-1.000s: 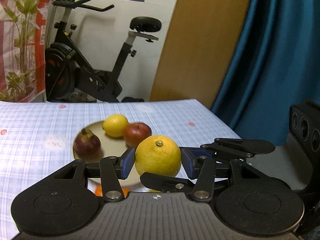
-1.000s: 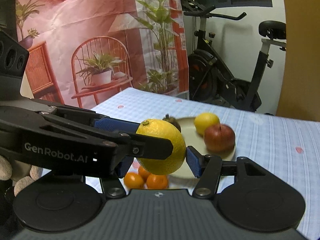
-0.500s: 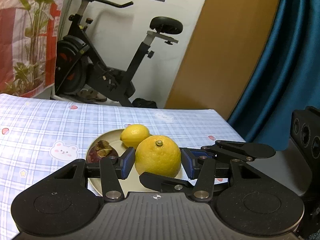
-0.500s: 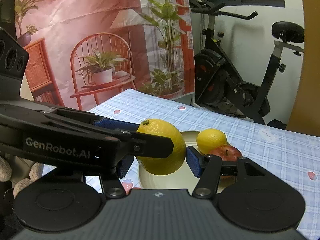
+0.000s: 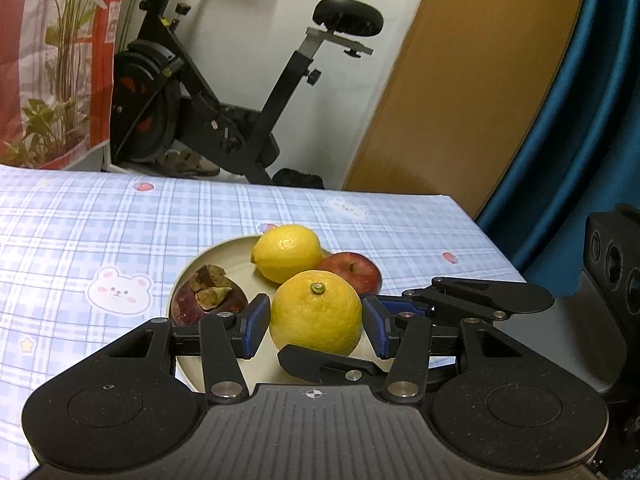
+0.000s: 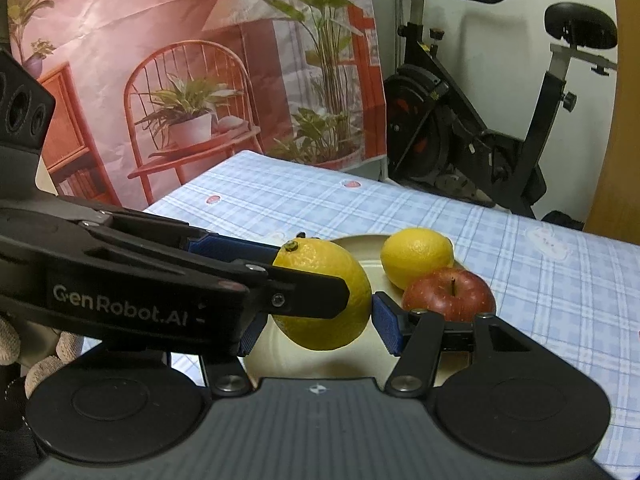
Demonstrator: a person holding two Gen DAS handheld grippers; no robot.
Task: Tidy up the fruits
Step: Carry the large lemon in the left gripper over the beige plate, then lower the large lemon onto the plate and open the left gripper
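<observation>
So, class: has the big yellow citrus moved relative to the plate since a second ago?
Yes. The citrus has travelled forward over the plate, which earlier lay ahead of it, toward the lemon and apple.

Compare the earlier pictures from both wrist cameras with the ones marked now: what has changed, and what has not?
Both grippers carried the orange forward and down, until it hangs over the plate. The small oranges seen below earlier have dropped out of view. Unchanged: both pairs of fingers flank the orange, and the lemon, apple and mangosteen lie on the plate.
</observation>
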